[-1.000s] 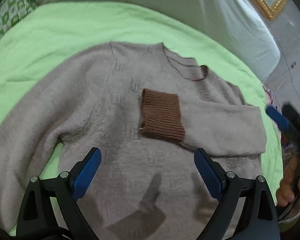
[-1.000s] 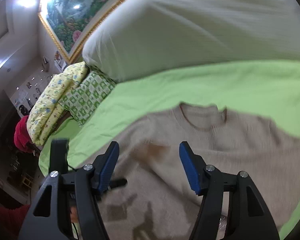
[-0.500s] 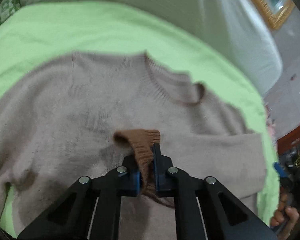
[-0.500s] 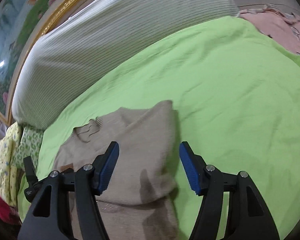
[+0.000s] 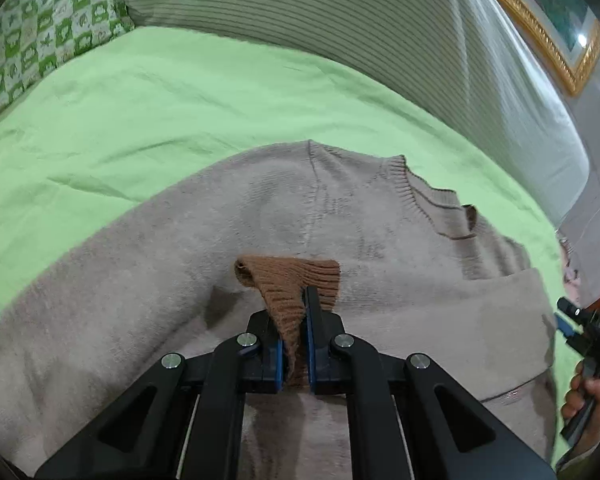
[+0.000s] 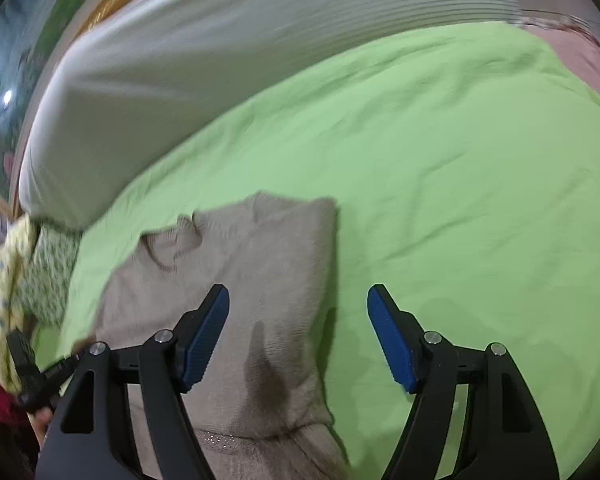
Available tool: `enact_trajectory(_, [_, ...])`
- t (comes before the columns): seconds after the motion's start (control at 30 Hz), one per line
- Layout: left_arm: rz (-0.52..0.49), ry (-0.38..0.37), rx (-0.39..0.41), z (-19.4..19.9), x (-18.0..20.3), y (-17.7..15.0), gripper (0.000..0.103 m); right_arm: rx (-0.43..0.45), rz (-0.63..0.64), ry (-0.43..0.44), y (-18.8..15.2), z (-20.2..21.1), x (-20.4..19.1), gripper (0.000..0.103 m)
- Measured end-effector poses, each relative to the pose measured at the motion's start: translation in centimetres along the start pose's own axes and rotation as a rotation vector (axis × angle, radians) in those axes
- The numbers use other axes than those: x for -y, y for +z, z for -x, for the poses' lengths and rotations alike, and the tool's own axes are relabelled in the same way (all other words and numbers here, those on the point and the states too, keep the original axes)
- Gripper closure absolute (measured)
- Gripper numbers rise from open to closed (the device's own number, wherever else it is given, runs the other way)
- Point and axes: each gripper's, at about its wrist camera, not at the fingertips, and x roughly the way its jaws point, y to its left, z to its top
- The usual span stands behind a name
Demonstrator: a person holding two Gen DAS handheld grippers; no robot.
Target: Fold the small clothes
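A beige sweater (image 5: 260,240) of soft, slightly fuzzy knit lies flat on a light green bedsheet (image 5: 160,100), its ribbed round collar (image 5: 432,208) toward the far side of the bed where a long, finely ribbed pale bolster (image 5: 340,28) runs along the sheet. The garment's body runs from that collar back toward the camera, and one sleeve is folded across the chest, so its long axis lies crosswise over the torso. That sleeve ends in a rust-brown cuff (image 5: 288,280) of coarse vertical ribbing, pulled up into a peaked, tent-like fold. The left gripper (image 5: 292,344) has its blue pads pressed together on this cuff, pinching the ribbed cloth between them. In the right wrist view the sweater's folded side forms a rounded, soft edge against the sheet, with a thin glittery line near the hem. The right gripper (image 6: 298,336) hangs above that edge, its jaws opening wide with nothing pinched between them; one blue pad is over the knit, the other over bare sheet. A green-and-white patterned pillow (image 5: 40,40) sits at the bed's far corner.
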Motion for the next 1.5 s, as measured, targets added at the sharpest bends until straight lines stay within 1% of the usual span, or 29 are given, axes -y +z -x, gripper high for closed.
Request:
enact_trajectory(0.13, [-0.005,0.016,0.012,-0.4,0.5,-0.7,0.097,-0.028,-0.029,-0.002,0.9,-1.4,0.7,0.031])
enact_trajectory(0.2, [-0.002,0.012,0.006,-0.5,0.6,-1.2,0.097,-0.067,-0.067,0.043,1.2,-2.7,1.2,0.031])
enact_trajectory(0.23, [-0.014,0.012,0.007,-0.1,0.9,-1.4,0.097,-0.122,-0.077,0.080,1.3,-4.0,1.2,0.031])
enact_trajectory(0.27, [-0.021,0.006,0.012,1.6,0.2,-1.3,0.097,-0.165,-0.065,0.096,1.2,-4.8,0.9,0.042])
enact_trajectory(0.3, [-0.023,-0.003,0.015,2.0,0.5,-1.2,0.097,-0.186,-0.030,0.088,1.4,-5.1,0.4,0.082])
enact_trajectory(0.33, [-0.018,-0.033,0.015,2.3,1.0,-0.9,0.097,-0.175,0.004,0.066,2.0,-4.6,-0.1,0.089])
enact_trajectory(0.37, [-0.020,-0.063,0.013,2.4,1.7,-0.5,0.097,-0.146,0.028,0.047,2.7,-3.8,-0.4,0.091])
enact_trajectory(0.4, [-0.041,-0.076,0.022,2.5,3.0,-0.1,0.097,-0.085,0.081,-0.001,3.8,-2.1,-1.2,0.093])
enact_trajectory(0.5, [-0.109,-0.085,0.056,2.1,5.8,0.7,0.097,0.062,0.219,-0.152,6.2,2.1,-3.6,0.094])
enact_trajectory(0.53, [-0.111,-0.092,0.050,1.6,6.2,0.9,0.097,0.096,0.283,-0.236,6.5,2.7,-4.5,0.094])
enact_trajectory(0.57, [-0.103,-0.088,0.035,1.1,6.1,1.0,0.097,0.103,0.305,-0.275,6.6,2.6,-4.9,0.094])
enact_trajectory(0.63, [-0.074,-0.078,-0.003,0.2,5.0,0.7,0.097,0.055,0.309,-0.292,6.2,1.2,-4.7,0.093])
enact_trajectory(0.67, [-0.065,-0.072,-0.021,-0.1,4.3,0.4,0.097,0.015,0.311,-0.314,5.7,0.1,-4.3,0.090])
enact_trajectory(0.7, [-0.065,-0.062,-0.036,-0.3,3.6,0.0,0.097,-0.022,0.301,-0.341,5.1,-0.8,-3.6,0.079])
enact_trajectory(0.73, [-0.072,-0.053,-0.046,-0.4,2.9,-0.5,0.097,-0.039,0.283,-0.377,4.7,-1.3,-3.1,0.074])
enact_trajectory(0.8, [-0.067,-0.054,-0.041,-0.3,2.1,-0.9,0.097,-0.017,0.227,-0.445,4.0,-0.6,-1.5,0.071])
enact_trajectory(0.9, [-0.082,-0.048,-0.014,0.0,2.5,-0.1,0.096,0.033,0.129,-0.366,3.2,2.5,-0.3,0.067])
enact_trajectory(0.97, [-0.122,-0.027,0.008,0.0,3.5,0.7,0.097,0.070,0.145,-0.299,2.4,4.6,-1.0,0.067])
enact_trajectory(1.03, [-0.123,-0.015,0.000,-0.3,3.6,0.9,0.097,0.080,0.154,-0.185,1.5,5.5,-1.7,0.066])
enact_trajectory(1.07, [-0.114,-0.008,-0.009,-0.4,3.3,0.7,0.097,0.062,0.145,-0.105,1.0,5.2,-2.2,0.066])
enact_trajectory(1.1, [-0.112,-0.003,-0.014,-0.4,3.0,0.4,0.096,0.026,0.148,-0.054,0.4,4.6,-2.7,0.066])
enact_trajectory(1.13, [-0.110,0.007,-0.019,-0.5,2.7,0.0,0.096,-0.031,0.167,-0.031,-0.3,3.3,-2.9,0.066])
enact_trajectory(1.17, [-0.106,0.012,-0.021,-0.6,2.3,-0.1,0.096,-0.068,0.183,-0.051,-0.6,2.3,-3.0,0.066])
enact_trajectory(1.2, [-0.096,0.010,-0.023,-0.7,1.8,-0.3,0.096,-0.114,0.207,-0.134,-1.3,0.8,-2.7,0.067])
enact_trajectory(1.23, [-0.086,0.006,-0.027,-0.7,1.4,-0.4,0.095,-0.134,0.214,-0.178,-1.7,0.0,-2.3,0.068])
enact_trajectory(1.33, [-0.067,-0.008,-0.031,0.1,0.8,-0.4,0.088,-0.096,0.190,-0.176,-1.7,1.2,-2.5,0.067])
enact_trajectory(1.4, [-0.038,-0.025,-0.025,1.3,0.6,-0.3,0.084,-0.074,0.231,-0.196,-1.8,2.2,-3.5,0.066])
enact_trajectory(1.47, [-0.010,-0.040,-0.023,2.4,0.4,-0.4,0.064,-0.052,0.256,-0.160,-1.9,3.4,-4.7,0.061])
enact_trajectory(1.5, [0.012,-0.042,-0.020,3.2,0.1,-0.6,0.061,-0.042,0.262,-0.143,-2.0,4.1,-5.4,0.058])
